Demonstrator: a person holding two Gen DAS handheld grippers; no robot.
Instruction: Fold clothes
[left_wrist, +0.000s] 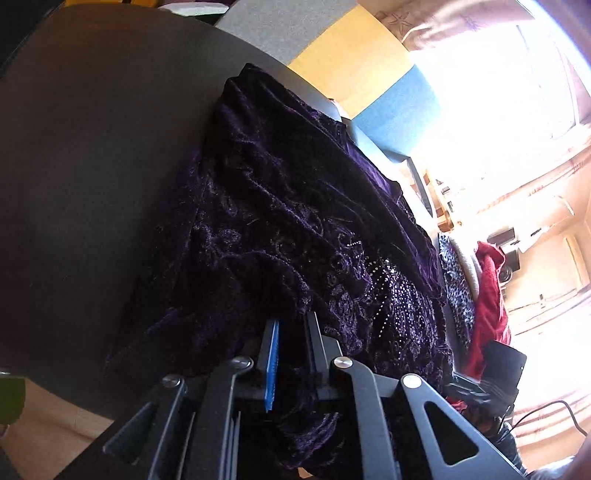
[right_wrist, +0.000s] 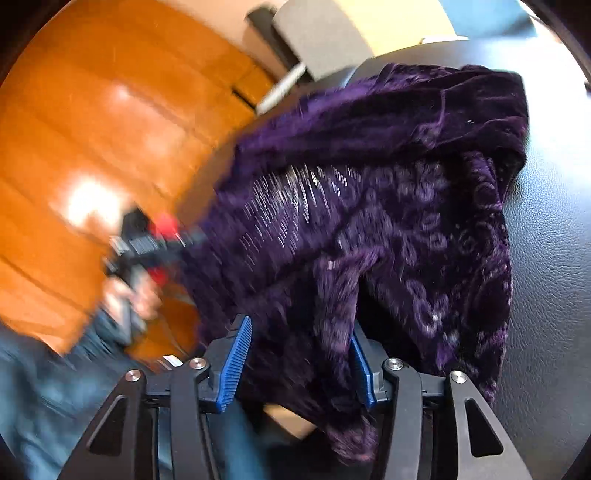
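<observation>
The purple velvet garment is dark, crushed pile with swirling embossed patterns and a patch of small shiny studs; it lies bunched in deep folds on the dark tabletop. The left claw is clamped on a near fold of it, the blue pads close together with cloth between. In the right wrist view the right claw also has cloth between its blue pads, which stand wider apart; I cannot tell whether it grips. Bare tabletop spreads left of the garment in the left view, and its far curved edge shows. The right view is blurred, and the hand there is smeared.
</observation>
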